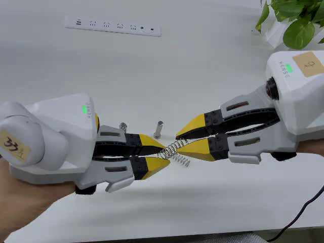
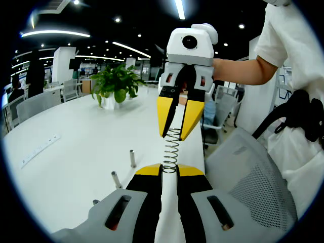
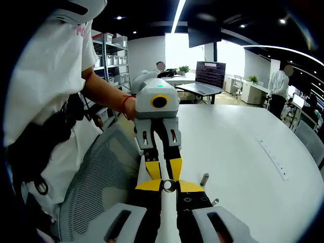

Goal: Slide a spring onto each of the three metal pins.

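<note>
A thin steel spring (image 1: 173, 148) hangs in the air between my two grippers, above the white table (image 1: 167, 66). My left gripper (image 1: 164, 154) comes in from the left, shut on the spring's lower left end. My right gripper (image 1: 178, 143) comes in from the right, its yellow tips closed on the upper end. In the left gripper view the spring (image 2: 170, 149) runs from my left gripper (image 2: 169, 171) up to the right one. The right gripper view shows it end-on (image 3: 168, 186). Two pins (image 1: 123, 126) (image 1: 159, 129) stand just behind. A short coil (image 1: 183, 161) lies below.
A white power strip (image 1: 112, 25) lies at the table's far side and a potted plant (image 1: 293, 20) stands at the far right corner. A black cable (image 1: 298, 217) crosses the near right edge. A grey mesh chair (image 2: 253, 172) stands beside the table.
</note>
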The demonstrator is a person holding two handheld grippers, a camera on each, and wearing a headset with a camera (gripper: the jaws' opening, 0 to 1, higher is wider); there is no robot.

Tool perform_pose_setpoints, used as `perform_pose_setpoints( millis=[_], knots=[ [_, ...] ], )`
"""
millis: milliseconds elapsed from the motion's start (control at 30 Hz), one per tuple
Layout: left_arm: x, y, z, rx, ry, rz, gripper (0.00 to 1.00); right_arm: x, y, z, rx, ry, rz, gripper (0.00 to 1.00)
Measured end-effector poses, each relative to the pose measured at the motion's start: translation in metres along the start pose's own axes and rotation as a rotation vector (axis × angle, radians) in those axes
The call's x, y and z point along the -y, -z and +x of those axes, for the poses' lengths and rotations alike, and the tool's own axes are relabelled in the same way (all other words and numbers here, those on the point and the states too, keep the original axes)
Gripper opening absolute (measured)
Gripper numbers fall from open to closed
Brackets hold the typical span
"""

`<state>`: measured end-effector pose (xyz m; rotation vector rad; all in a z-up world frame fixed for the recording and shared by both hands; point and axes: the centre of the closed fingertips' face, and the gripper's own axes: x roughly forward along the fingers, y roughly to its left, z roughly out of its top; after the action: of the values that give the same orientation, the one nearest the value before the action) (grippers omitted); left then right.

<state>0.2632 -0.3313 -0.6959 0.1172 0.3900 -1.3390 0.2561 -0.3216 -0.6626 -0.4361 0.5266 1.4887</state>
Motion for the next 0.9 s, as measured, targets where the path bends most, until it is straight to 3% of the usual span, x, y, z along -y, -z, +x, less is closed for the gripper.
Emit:
perform_pose_setpoints(
  millis=[900],
  knots=[
    [0.004,-0.0005,0.0021,0.027,0.015,-0.018,0.06,-0.0021,-0.0066,0.0033,-0.027,-0.028,-0.028,0.06]
  ],
)
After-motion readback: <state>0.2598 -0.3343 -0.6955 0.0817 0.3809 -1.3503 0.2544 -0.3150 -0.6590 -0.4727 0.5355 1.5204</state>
